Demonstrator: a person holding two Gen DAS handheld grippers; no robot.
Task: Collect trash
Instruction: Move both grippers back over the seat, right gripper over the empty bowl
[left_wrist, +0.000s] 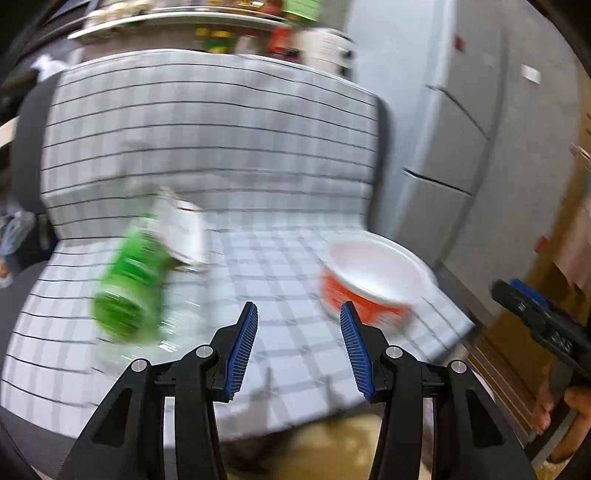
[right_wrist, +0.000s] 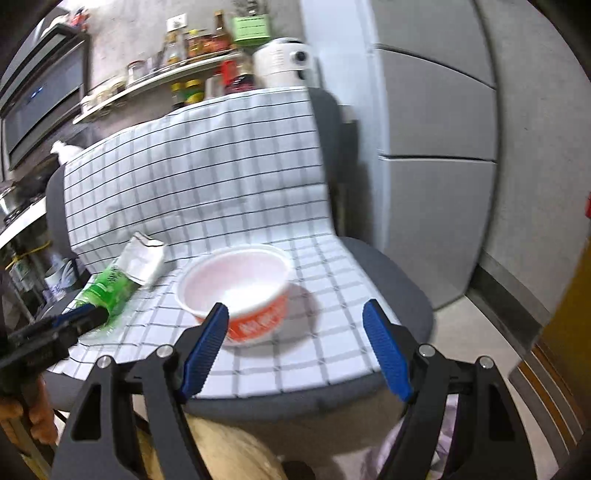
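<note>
On a chair seat draped in a white checked cloth (right_wrist: 258, 192) lie a green plastic bottle (left_wrist: 129, 280) (right_wrist: 109, 286), a crumpled white wrapper (left_wrist: 183, 232) (right_wrist: 142, 260) against it, and an orange-and-white paper bowl (left_wrist: 373, 280) (right_wrist: 236, 291), upright and empty. My left gripper (left_wrist: 299, 345) hovers open over the seat's front, between bottle and bowl, holding nothing. My right gripper (right_wrist: 295, 345) stands open wider just in front of the bowl, its left finger overlapping the bowl's rim in the picture. Each gripper shows at the edge of the other's view, held by a hand.
A grey fridge (right_wrist: 436, 147) stands right of the chair. Shelves (right_wrist: 166, 74) with bottles and a white appliance (right_wrist: 284, 62) sit behind the chair back. The left wrist view is blurred. Beige floor lies below the seat's front edge.
</note>
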